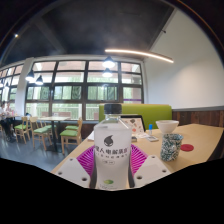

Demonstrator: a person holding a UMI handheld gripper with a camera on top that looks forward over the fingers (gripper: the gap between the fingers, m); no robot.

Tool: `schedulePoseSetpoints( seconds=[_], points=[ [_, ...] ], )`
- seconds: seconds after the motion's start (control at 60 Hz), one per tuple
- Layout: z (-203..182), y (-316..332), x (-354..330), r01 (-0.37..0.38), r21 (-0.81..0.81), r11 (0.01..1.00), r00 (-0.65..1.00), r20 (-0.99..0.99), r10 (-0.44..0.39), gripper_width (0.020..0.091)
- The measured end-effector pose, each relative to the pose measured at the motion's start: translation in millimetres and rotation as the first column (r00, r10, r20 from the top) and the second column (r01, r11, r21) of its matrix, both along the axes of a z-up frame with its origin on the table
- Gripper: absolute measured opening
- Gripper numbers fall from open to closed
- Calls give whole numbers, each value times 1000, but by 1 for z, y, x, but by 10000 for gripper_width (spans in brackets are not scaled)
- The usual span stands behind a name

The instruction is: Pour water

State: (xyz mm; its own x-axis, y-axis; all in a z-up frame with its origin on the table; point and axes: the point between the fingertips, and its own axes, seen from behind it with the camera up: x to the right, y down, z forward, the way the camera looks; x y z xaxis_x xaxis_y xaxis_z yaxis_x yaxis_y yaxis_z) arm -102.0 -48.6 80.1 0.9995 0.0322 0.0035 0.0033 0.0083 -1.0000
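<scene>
One bottle: a clear plastic bottle (113, 150) stands upright between the fingers, its neck and cap rising above them.
Label: a white band with a red logo and dark characters wraps the bottle's middle.
Gripper: the gripper (113, 165) is clenched on the bottle, a magenta pad (93, 163) pressed against each side of it.
Tabletop: a pale wooden tabletop (195, 140) lies under and beyond the bottle.
Cup: a clear cup (171, 147) with a green and dark pattern stands on the tabletop to the right of the bottle, apart from it.
Bowl: a white bowl (167, 126) sits just behind the cup, farther from the gripper.
Seating: a green bench back (148, 113) runs behind the tabletop; wooden tables and green chairs (42, 130) stand off to the left.
Windows: a wall of large windows (75, 85) fills the far side of the room, with trees outside.
Ceiling: a long light strip (138, 55) glows overhead.
</scene>
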Motion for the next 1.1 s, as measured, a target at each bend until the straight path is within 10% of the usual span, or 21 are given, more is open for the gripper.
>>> schedulePoseSetpoints(
  seconds=[0.283, 0.467, 0.717, 0.9, 1.1],
  points=[
    [0, 4, -1, -83, -37, 996, 996, -33, 82, 391],
    [46, 32, 40, -95, -7, 995, 898, -431, 83, 391],
    [58, 67, 93, -109, -2, 994, 168, -986, 17, 377],
    [84, 73, 103, -100, 88, 991, -333, -942, 50, 393],
    [87, 67, 106, -74, 89, 993, -515, -856, 39, 401]
  ],
)
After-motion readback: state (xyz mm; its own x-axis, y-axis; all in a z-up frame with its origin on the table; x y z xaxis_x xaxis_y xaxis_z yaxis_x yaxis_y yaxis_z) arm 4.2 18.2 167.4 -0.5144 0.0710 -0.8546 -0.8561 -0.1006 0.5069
